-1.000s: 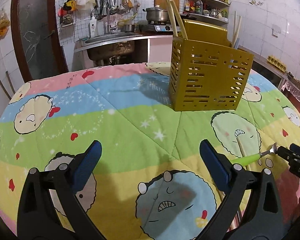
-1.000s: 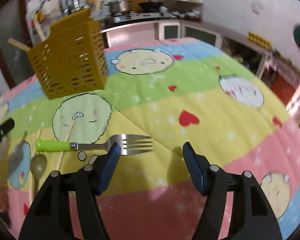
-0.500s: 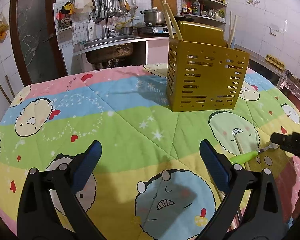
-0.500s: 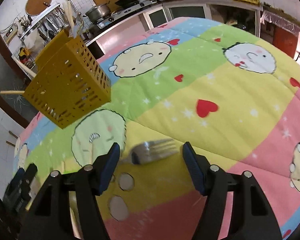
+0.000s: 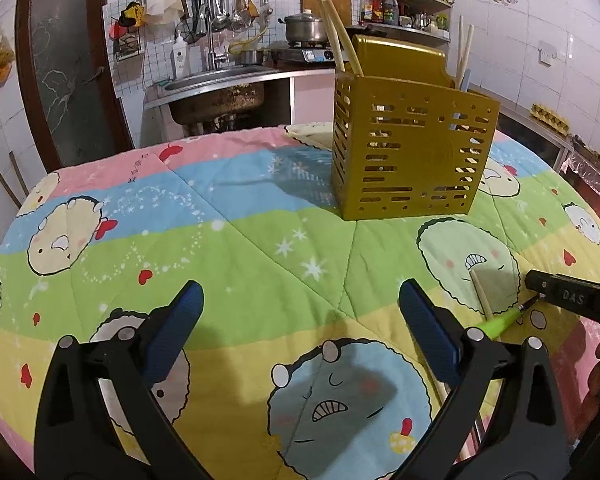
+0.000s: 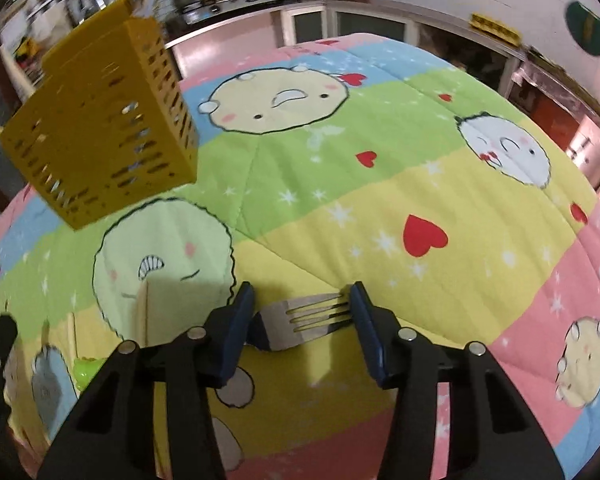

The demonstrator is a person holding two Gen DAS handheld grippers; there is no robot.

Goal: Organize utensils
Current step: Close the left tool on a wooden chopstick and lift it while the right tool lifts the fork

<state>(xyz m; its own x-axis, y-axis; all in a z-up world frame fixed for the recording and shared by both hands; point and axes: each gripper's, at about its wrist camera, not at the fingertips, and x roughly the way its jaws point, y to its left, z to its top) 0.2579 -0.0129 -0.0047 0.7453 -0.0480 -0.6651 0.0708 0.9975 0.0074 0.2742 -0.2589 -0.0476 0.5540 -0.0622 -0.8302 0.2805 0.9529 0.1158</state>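
Note:
A green-handled fork [image 6: 300, 322] lies flat on the cartoon quilt, its steel head between the blue pads of my right gripper [image 6: 300, 312], whose jaws stand partly closed around it without clear contact. Its green handle [image 5: 500, 323] shows in the left wrist view beside the right gripper's body [image 5: 572, 300]. A yellow slotted utensil holder [image 5: 412, 152] stands upright at the back with wooden chopsticks in it; it also shows in the right wrist view [image 6: 100, 140]. My left gripper [image 5: 300, 328] is open and empty above the quilt.
A wooden-handled utensil [image 6: 142, 312] lies left of the fork, seen too in the left wrist view [image 5: 482, 296]. A sink [image 5: 216, 88] and stove with a pot [image 5: 304, 30] stand behind the table. The quilt [image 5: 220, 240] covers the whole table.
My right gripper has moved down over the fork head and its jaws have narrowed around it. The left gripper has stayed almost still.

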